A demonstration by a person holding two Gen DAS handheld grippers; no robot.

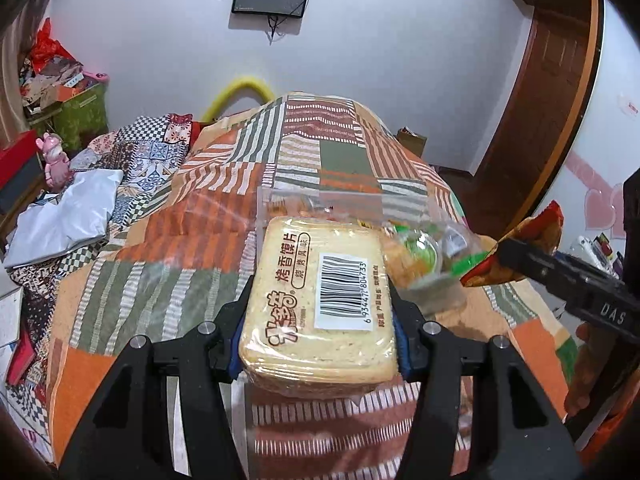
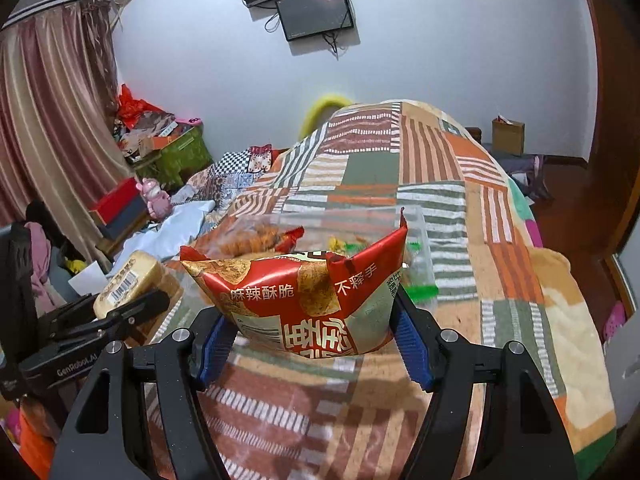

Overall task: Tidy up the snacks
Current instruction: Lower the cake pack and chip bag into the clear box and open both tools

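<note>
Bread pack lengthwise along jaws

Two grippers show: the left gripper and the right gripper. One pack of baked bun slices and one red chip bag are up in them. One clear plastic bin sits on one patchwork blanket, with several snack packets inside, too jumbled to count. Two dark screens hang on the wall. One pink figurine stands at left.
</note>
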